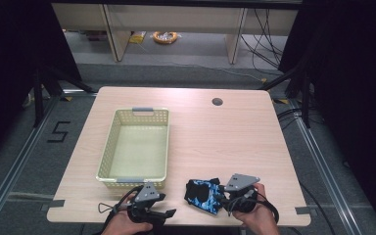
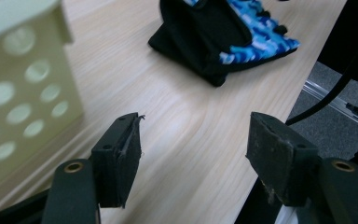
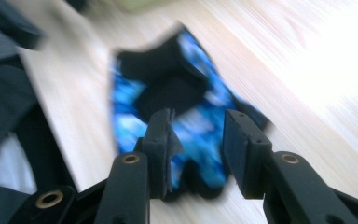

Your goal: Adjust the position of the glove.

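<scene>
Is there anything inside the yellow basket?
The basket shows a bare floor across its whole middle. The strip just inside its near wall is hidden by that wall.

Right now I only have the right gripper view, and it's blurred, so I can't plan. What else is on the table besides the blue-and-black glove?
Observer: A cream basket stands on the table, to the left of the glove in the high view.
Operator: Anything in it?
Observer: No, its floor is bare.
Operator: And the left gripper?
Observer: Its jaws stand open with nothing between them, close to the basket's near corner.
</scene>
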Demonstrator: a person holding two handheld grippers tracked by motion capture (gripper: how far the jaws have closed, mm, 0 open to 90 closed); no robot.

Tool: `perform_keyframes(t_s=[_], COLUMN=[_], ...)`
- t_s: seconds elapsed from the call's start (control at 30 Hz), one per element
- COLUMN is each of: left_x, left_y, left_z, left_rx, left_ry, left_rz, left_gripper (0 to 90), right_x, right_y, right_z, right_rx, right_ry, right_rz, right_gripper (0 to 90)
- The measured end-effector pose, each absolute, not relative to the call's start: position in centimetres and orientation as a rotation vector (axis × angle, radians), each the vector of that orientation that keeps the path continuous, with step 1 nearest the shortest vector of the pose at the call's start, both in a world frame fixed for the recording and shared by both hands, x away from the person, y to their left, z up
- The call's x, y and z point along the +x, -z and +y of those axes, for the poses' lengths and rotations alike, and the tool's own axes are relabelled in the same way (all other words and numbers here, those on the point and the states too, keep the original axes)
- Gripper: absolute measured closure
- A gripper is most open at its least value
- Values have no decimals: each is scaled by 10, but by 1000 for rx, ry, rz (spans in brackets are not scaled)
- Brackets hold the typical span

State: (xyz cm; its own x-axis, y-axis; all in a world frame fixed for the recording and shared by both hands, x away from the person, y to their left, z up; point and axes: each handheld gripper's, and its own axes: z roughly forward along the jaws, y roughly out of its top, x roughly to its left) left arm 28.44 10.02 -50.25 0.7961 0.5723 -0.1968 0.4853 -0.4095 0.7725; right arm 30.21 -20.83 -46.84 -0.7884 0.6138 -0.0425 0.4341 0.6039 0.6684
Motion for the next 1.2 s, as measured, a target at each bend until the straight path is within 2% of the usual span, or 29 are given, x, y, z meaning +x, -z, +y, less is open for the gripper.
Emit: perform_keyframes(t_s=[0.4, 0.47, 0.5, 0.53, 0.57, 0.6, 0.63, 0.67, 0.77, 0.9, 0.97, 1.2], left_x=[303, 306, 306, 307, 307, 310, 310, 310, 310, 308, 308, 298], left_y=[500, 503, 503, 504, 504, 505, 505, 505, 503, 499, 497, 482], left_z=[51, 45, 45, 41, 41, 40, 40, 41, 42, 44, 46, 46], left_rx=[2126, 2150, 2150, 2197, 2197, 2213, 2213, 2200, 2210, 2190, 2197, 2097], left_ry=[-116, -122, -122, -147, -147, -213, -213, -219, -240, -220, -230, -81], left_rz=[675, 669, 669, 640, 640, 595, 595, 617, 605, 630, 622, 661], left_gripper=[396, 407, 427, 456, 482, 539, 592, 641, 738, 822, 840, 852], right_x=[303, 305, 305, 307, 307, 307, 307, 306, 304, 302, 301, 304], right_y=[487, 491, 491, 497, 497, 497, 497, 495, 490, 479, 472, 453], right_z=[-216, -214, -214, -211, -212, -212, -212, -213, -213, -212, -214, -217], right_rx=[986, 986, 986, 982, 971, 964, 964, 949, 939, 914, 898, 827], right_ry=[-912, -894, -894, -901, -909, -915, -915, -915, -916, -960, -990, -1008], right_rz=[2595, 2623, 2623, 2624, 2636, 2635, 2635, 2624, 2621, 2613, 2597, 2601], right_gripper=[628, 648, 648, 732, 773, 823, 823, 869, 876, 876, 876, 877])
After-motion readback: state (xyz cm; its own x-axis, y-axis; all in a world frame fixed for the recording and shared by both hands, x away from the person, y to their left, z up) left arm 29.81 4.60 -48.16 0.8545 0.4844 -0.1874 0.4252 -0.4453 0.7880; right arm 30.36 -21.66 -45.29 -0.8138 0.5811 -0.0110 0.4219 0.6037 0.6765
